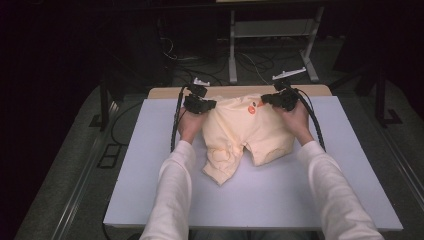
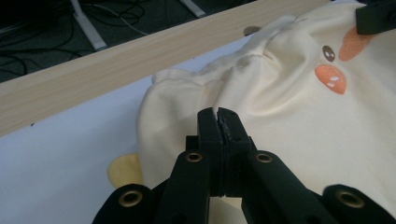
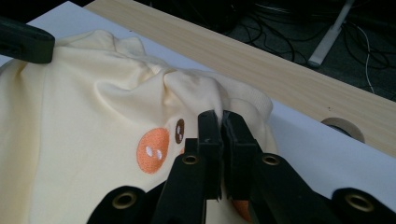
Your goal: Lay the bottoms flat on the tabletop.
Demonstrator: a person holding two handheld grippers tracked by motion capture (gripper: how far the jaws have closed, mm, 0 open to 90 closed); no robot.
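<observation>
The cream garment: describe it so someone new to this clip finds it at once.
On the white board covering the table, toward its far edge, lies the cream garment. Both grippers pinch its far hem. Orange patches and brown dots stitched near that hem mark it out.

The garment (image 1: 247,132) is pale cream-yellow with orange and brown embroidered spots. It lies on a white board (image 1: 150,165) with a light wood table edge (image 2: 93,74) at the far side.

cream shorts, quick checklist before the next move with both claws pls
1. Left claw shut on the cream cotton shorts with orange patches: ok.
2. Right claw shut on the waistband's other side: ok.
3. Waistband raised between the claws: ok, though bunched.
4. Legs flat on the white foam board: not ok, one is crumpled.
5. How much fabric each claw pinches: cannot tell.
</observation>
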